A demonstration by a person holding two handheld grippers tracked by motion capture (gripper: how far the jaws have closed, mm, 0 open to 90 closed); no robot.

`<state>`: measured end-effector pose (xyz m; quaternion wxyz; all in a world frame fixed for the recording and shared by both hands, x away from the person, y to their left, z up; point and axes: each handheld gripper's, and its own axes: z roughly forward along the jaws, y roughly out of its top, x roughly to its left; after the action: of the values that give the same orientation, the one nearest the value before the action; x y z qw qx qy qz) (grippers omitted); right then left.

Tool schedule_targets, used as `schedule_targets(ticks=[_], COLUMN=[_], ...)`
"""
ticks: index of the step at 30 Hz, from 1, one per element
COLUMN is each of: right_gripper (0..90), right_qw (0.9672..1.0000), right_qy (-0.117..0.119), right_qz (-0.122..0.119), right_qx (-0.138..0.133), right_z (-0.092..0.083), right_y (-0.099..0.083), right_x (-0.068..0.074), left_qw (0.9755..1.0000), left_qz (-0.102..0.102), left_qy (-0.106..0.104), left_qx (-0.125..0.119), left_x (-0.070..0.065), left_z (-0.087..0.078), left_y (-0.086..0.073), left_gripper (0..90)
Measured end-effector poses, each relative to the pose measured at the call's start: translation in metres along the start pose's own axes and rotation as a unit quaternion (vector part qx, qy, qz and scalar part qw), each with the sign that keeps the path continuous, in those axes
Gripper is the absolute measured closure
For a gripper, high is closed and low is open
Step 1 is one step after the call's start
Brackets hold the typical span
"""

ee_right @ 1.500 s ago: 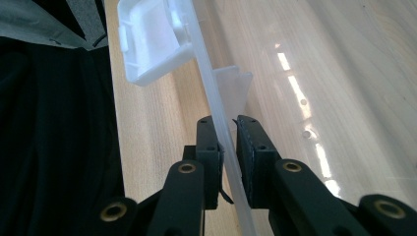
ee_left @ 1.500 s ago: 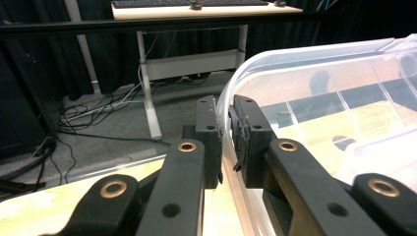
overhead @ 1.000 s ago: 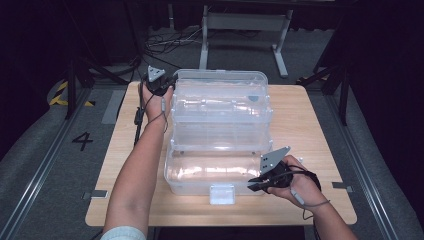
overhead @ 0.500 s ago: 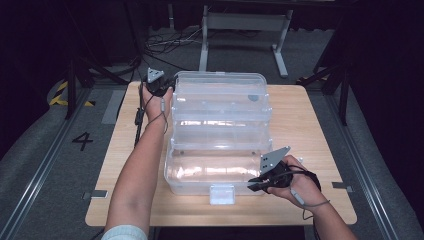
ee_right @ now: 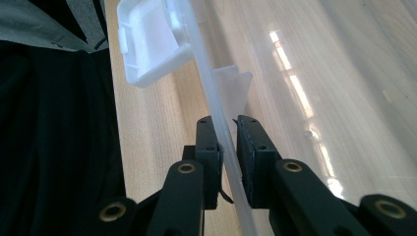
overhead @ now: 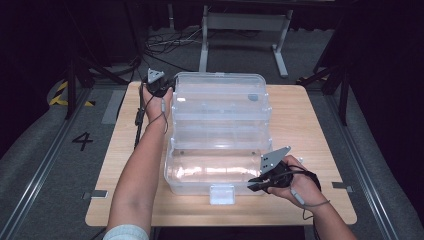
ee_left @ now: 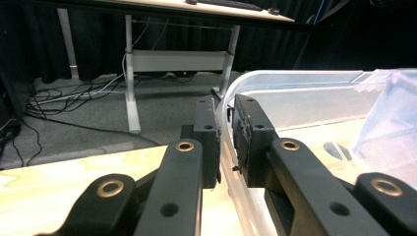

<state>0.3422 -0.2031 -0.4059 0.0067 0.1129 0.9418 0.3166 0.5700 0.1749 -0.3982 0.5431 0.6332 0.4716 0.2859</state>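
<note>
You're pinching the clear plastic box (overhead: pixel 220 130) (sitting mid-table (overhead: pixel 310 125)) at two spots: your left gripper (ee_left: pixel 225 129) is clamping its far-left rim, and your right gripper (ee_right: pixel 227 147) is clamping the near wall beside the white latch (ee_right: pixel 150 42).

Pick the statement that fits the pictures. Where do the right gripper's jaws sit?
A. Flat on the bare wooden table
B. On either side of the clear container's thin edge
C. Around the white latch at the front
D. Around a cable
B: in the right gripper view the right gripper straddles the clear container edge, with the white latch farther along.
</note>
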Motion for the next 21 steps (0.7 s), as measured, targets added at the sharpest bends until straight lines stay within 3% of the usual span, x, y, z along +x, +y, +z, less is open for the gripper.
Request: schedule_targets(ticks=[21], right_gripper=[80.3], right_qw=[1.0000], right_qy=[0.002], right_qz=[0.003], right_qx=[0.001], right_z=[0.000], right_y=[0.000], right_x=[0.000], left_qw=[0.9994], left_qz=[-0.013], left_qy=[0.006], left_qx=[0.031], left_x=[0.008], left_z=[0.006], left_y=[-0.015], left_gripper=[80.7])
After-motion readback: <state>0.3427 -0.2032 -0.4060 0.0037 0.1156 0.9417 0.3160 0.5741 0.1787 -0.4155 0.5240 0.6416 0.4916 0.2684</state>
